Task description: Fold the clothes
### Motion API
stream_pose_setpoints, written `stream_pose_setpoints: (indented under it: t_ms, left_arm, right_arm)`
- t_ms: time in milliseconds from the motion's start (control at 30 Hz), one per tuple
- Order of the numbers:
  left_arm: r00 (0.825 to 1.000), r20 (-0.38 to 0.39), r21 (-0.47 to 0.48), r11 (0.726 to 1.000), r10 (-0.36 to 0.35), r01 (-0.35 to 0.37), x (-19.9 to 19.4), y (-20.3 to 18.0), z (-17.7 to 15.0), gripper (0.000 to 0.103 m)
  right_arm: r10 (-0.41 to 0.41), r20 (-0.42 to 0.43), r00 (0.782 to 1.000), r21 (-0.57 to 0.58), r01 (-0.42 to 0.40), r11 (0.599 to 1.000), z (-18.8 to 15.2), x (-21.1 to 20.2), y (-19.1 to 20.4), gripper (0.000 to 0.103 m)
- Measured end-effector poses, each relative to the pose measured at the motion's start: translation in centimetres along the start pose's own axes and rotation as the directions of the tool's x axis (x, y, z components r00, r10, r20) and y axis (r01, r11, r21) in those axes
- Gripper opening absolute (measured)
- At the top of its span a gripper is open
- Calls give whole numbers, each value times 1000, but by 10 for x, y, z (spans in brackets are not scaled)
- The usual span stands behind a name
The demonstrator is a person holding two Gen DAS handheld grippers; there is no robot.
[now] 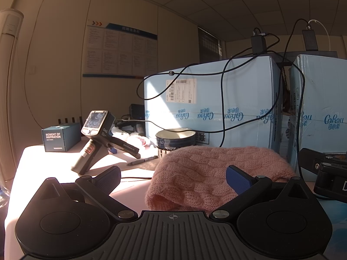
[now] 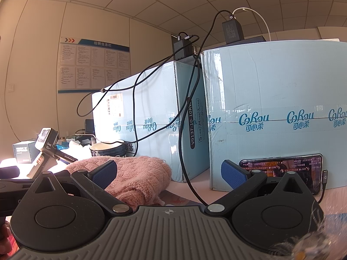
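Office room, tiled ceiling, notice board point(image 1: 120, 51) on the far wall. Pale counter point(image 1: 54, 162) with hard sunlight across its left part.

Pink knit sweater point(image 1: 208, 173) lies bunched in a heap on the counter, right in front of both cameras. Not flat, folds irregular.

Left hand-held gripper point(image 1: 172, 178): jaws spread wide, nothing between the pads. Right pad sits over the sweater's near edge in the left wrist view; contact can't be confirmed. Left pad is over bare counter.

Right hand-held gripper point(image 2: 169, 173): also wide open, holding nothing. Its left pad overlaps the sweater point(image 2: 134, 177) in view, its right pad is in front of a phone point(image 2: 282, 173). The phone stands on its long edge with the screen lit, leaning on the right-hand light-blue carton point(image 2: 277, 99), cable plugged into its right end.

Second light-blue carton point(image 1: 208, 101) stands behind the sweater, shipping label on its face. Black chargers point(image 2: 233, 30) sit on top of the cartons, black cables point(image 1: 222, 108) hang down over the fronts.

Dark-patterned bowl point(image 1: 175, 137) just behind the sweater, against the carton. Marker pen point(image 1: 142, 160) lies left of the bowl. A spare handheld device point(image 1: 97, 134) with a small screen rests further left on the counter; small dark box point(image 1: 60, 137) beyond it.
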State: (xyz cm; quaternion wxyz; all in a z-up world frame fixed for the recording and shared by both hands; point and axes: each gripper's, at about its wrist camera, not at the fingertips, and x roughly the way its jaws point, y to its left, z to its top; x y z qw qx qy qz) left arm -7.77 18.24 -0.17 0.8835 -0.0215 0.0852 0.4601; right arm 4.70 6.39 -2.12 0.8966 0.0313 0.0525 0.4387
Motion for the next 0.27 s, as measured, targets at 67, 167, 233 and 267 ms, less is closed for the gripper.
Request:
stream_pose_setpoints:
  t_ms: [67, 167, 233, 267]
  left_arm:
    - [1000, 0, 0, 1000, 0, 0, 0, 0, 0, 103]
    - [1000, -1, 0, 1000, 0, 0, 0, 0, 0, 103]
    - [1000, -2, -1, 1000, 0, 0, 0, 0, 0, 103]
    - [1000, -2, -1, 1000, 0, 0, 0, 0, 0, 103]
  right_arm:
    - [0, 0, 1000, 0, 0, 1000, 0, 0, 0, 103]
    - [0, 0, 1000, 0, 0, 1000, 0, 0, 0, 103]
    - [0, 0, 1000, 0, 0, 1000, 0, 0, 0, 103]
    - [-1, 0, 1000, 0, 1, 1000, 0, 0, 0, 103]
